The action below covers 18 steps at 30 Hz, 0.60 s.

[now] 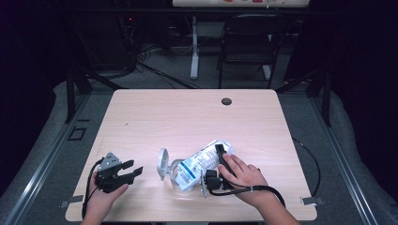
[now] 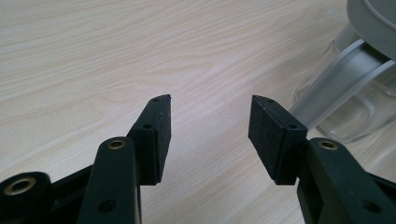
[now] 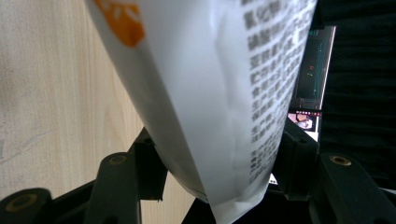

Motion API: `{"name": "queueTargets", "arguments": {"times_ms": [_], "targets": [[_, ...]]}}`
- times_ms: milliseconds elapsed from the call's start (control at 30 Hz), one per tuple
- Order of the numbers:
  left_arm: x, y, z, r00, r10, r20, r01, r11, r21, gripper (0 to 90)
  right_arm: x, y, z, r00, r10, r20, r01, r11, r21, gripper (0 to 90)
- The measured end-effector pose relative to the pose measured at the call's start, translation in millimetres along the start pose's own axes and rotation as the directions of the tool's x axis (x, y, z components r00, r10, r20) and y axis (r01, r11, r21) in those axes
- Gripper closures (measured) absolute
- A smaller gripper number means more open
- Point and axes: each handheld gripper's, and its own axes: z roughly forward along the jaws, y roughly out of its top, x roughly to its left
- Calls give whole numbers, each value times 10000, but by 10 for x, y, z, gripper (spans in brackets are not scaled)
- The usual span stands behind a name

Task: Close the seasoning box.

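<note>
Looking down from the high view, the right gripper (image 1: 218, 154) holds a white printed bag (image 1: 199, 161) tipped toward a clear jar (image 1: 176, 174) lying near the table's (image 1: 187, 117) front edge, its grey lid (image 1: 162, 164) swung open, apparently so the mouth is free for filling. The left gripper (image 1: 130, 171) rests apart, jaws wide and empty.

Left gripper view: the open jaws face the jar (image 2: 355, 107), seemingly ready to steady it.

Right gripper view: the jaws clamp the bag (image 3: 224, 102) at its folded end.
</note>
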Motion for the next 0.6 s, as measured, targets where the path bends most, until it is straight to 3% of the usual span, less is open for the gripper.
{"name": "queueTargets", "arguments": {"times_ms": [67, 500, 567, 600], "targets": [[1, -2, 1, 10000, -25, 5, 25, 10000, -28, 497, 7, -7, 16, 10000, 51, 65, -50, 9997, -236, 458], [7, -4, 2, 10000, -39, -43, 39, 10000, -23, 496, -8, 9, 14, 9995, -271, 186, 276, 9993, -248, 459], [7, -4, 2, 10000, -43, -44, 43, 10000, -16, 496, -24, 21, -3, 9985, -485, 239, 486, 9988, -28, 459], [8, -4, 1, 10000, -42, -42, 42, 10000, -22, 495, -9, 19, 8, 9993, -316, 181, 318, 9994, -125, 460]]}}
